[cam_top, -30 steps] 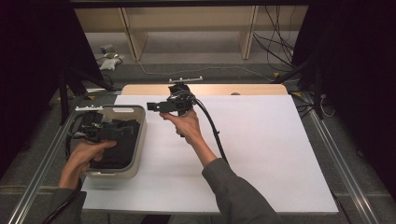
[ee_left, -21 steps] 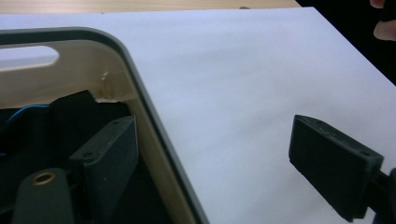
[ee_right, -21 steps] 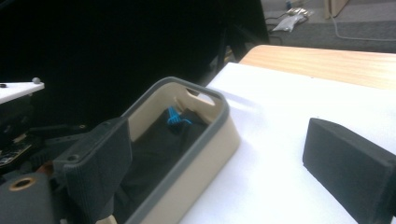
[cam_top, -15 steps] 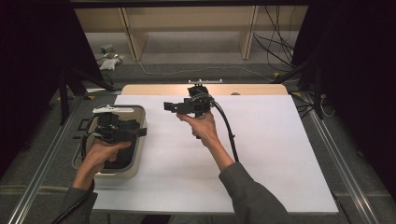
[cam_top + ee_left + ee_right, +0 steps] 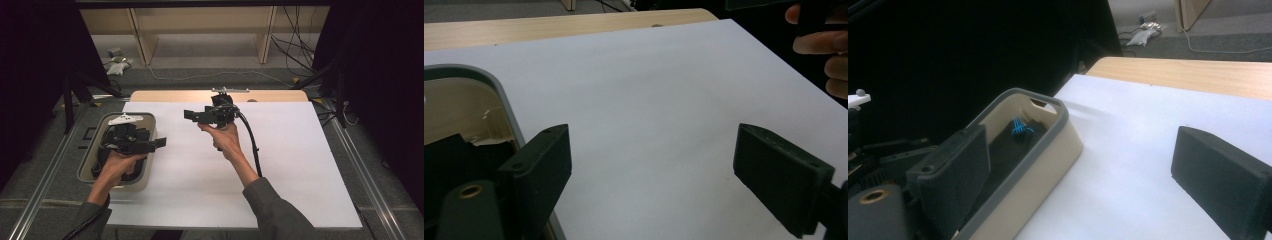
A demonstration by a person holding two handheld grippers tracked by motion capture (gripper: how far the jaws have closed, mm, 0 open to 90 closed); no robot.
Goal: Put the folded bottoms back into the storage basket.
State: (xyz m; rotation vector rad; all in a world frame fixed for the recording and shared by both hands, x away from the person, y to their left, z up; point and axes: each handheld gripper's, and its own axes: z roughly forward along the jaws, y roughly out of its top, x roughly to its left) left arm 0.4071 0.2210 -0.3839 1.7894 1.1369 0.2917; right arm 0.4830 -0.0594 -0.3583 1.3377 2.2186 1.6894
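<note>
White table sheet point(image 5: 280, 165), beige bin point(image 5: 146, 175) at left w/ dark items. Left gripper point(image 5: 159, 144) over bin, right gripper point(image 5: 189, 115) mid-table; both jaws apart, empty. Approach step; next prob. reach into bin.

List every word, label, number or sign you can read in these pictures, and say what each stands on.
None: no readable text on the beige bin, the white sheet, the left gripper or the right gripper.
</note>
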